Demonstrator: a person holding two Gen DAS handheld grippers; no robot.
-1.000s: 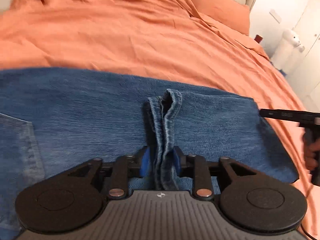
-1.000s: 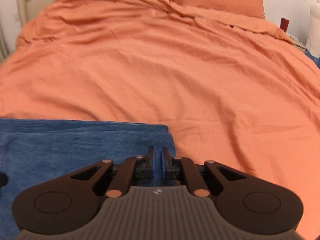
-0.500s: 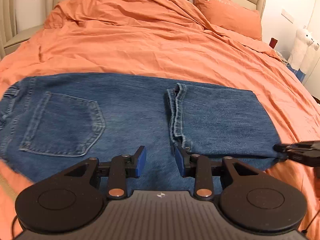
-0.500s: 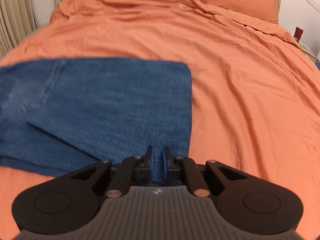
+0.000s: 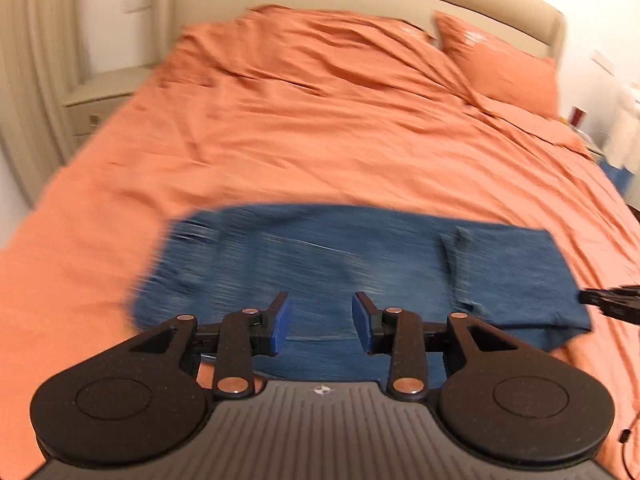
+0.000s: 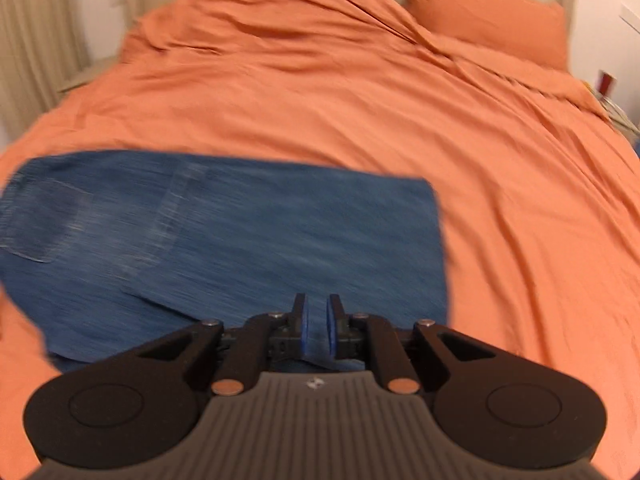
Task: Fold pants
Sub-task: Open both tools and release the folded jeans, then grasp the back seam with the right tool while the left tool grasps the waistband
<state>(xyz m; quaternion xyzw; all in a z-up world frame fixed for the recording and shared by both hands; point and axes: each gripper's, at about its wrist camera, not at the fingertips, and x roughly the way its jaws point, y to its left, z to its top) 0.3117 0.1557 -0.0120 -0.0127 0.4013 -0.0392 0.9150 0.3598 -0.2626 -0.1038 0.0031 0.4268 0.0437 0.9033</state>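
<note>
The blue jeans (image 5: 340,264) lie flat on the orange bed, legs folded back over the upper part, hem near the middle (image 5: 452,264). My left gripper (image 5: 321,322) is open and empty, above the jeans' near edge. In the right wrist view the jeans (image 6: 248,240) fill the left half, back pocket (image 6: 36,220) at the far left. My right gripper (image 6: 316,320) has its blue pads slightly apart over the near edge of the jeans; no cloth shows between them. The right gripper's tip (image 5: 608,300) shows at the left view's right edge.
The orange duvet (image 5: 340,120) covers the whole bed, with an orange pillow (image 5: 500,68) and beige headboard (image 5: 360,0) at the back. A nightstand (image 5: 100,100) and curtain stand at the left. Small items sit on a stand at the far right (image 5: 576,116).
Both grippers have pulled back and up from the jeans. The left gripper let go of the hem and opened wider. The right gripper's pads have parted slightly.
</note>
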